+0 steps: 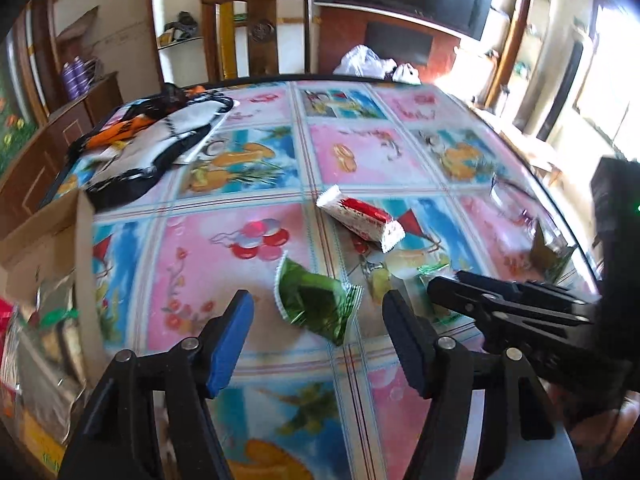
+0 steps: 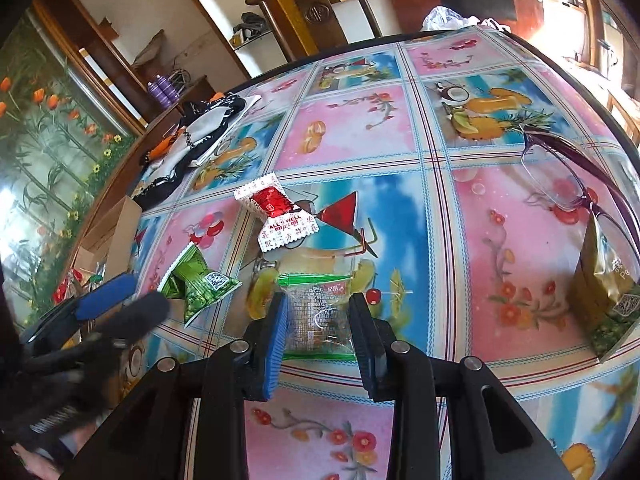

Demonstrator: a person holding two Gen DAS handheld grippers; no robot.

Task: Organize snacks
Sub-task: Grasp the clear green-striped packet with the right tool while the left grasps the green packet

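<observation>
A: Right gripper (image 2: 318, 334)?
B: Clamped on the clear snack packet (image 2: 318, 312), which lies flat on the table (image 2: 472, 208).
A: Left gripper (image 1: 318, 332)?
B: Jaws apart, nothing between the pads; green snack packet (image 1: 314, 300) just ahead on the cloth. Red-white packet (image 1: 360, 220) beyond it, cardboard box (image 1: 48, 240) at left edge.

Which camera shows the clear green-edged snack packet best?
The right wrist view: the clear green-edged snack packet sits centred between the right gripper's jaws, print visible. In the left wrist view it is mostly hidden behind that gripper.
</observation>
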